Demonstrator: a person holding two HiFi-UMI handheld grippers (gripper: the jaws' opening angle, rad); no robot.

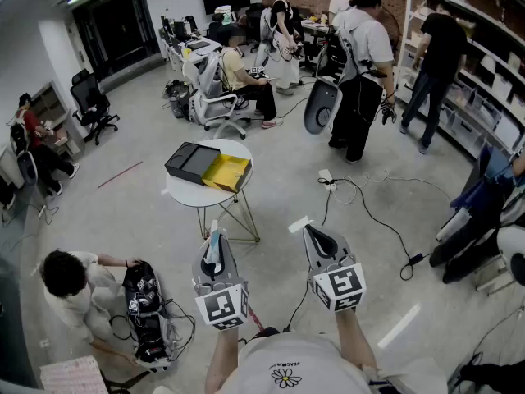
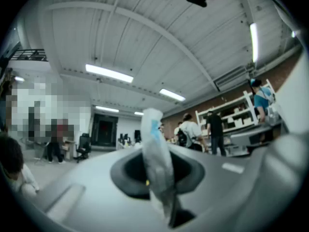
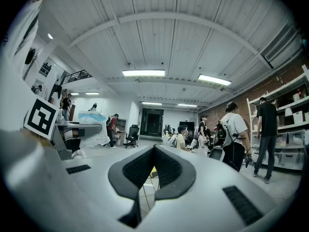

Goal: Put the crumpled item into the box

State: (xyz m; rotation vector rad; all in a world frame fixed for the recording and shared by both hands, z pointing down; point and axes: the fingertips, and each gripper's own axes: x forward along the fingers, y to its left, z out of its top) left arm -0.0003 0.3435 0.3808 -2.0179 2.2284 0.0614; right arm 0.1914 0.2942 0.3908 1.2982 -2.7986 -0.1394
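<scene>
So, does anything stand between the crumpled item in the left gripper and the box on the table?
Nothing visible does. The left gripper holds the crumpled item short of the round table, and the box lies open on it, yellow inside uncovered.

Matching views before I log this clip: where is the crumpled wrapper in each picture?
Head view: crumpled wrapper lower centre-left, at the left gripper tips.
Left gripper view: dead centre, pinched between the jaws.
Right gripper view: probably the white-and-blue bundle mid-left; unsure.
Shared landmark: the dark doorway.
</scene>
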